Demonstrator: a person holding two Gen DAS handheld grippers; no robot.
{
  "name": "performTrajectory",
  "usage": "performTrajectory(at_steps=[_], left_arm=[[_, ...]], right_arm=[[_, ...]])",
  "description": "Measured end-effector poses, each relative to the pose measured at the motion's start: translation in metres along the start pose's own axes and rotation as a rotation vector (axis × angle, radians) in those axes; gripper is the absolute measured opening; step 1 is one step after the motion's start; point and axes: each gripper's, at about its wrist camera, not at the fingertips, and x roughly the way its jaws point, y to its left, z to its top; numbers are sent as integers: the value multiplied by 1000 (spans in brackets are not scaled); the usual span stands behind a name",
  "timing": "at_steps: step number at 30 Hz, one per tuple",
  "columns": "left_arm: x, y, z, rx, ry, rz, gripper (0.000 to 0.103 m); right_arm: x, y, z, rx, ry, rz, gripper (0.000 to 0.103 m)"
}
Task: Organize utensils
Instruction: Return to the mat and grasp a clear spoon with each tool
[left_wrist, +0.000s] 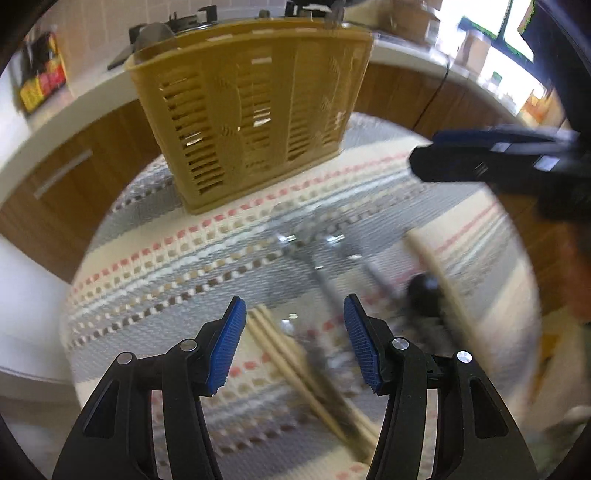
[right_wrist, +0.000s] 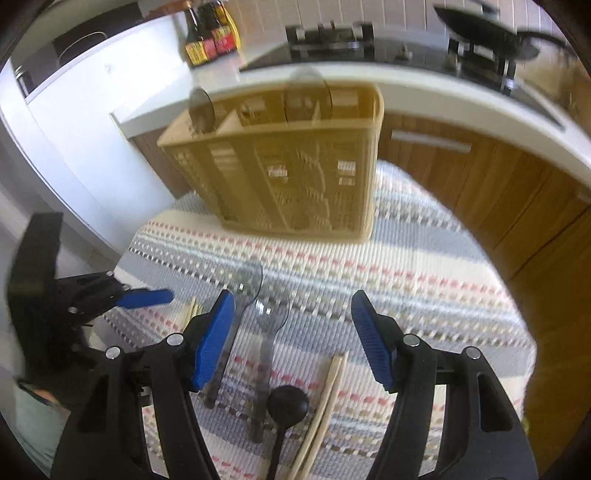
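The left gripper (left_wrist: 294, 343) hovers with fingers spread over wooden chopsticks (left_wrist: 295, 369) on the striped mat (left_wrist: 155, 266); the right gripper (right_wrist: 293, 339) hangs empty, its fingers likewise spread, above two metal spoons (right_wrist: 271, 317), a black spoon (right_wrist: 287, 404) and more chopsticks (right_wrist: 325, 398); the tan utensil basket (right_wrist: 291, 162) stands upright at the mat's far edge.

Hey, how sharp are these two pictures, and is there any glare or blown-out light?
Left wrist view: motion blur smears the spoons and chopsticks, while the left tongs stay crisp; the window top right is blown out. Right wrist view: milder blur on the basket, edges bent by fisheye.
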Motion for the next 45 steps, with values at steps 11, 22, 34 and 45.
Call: performTrajectory(at_steps=[11,22,34,45], left_arm=[[41,-4,15,-18,93,-28,52],[39,-14,15,-25,82,-11,31],[-12,22,5,-141,-35,-22,31],[-46,34,-2,-172,-106,-31,31]], right_arm=[[61,-16,2,79,219,82,55],[92,15,6,-31,284,9,44],[114,46,7,-101,295,-89,43],[112,60,-1,-113,254,-99,30]])
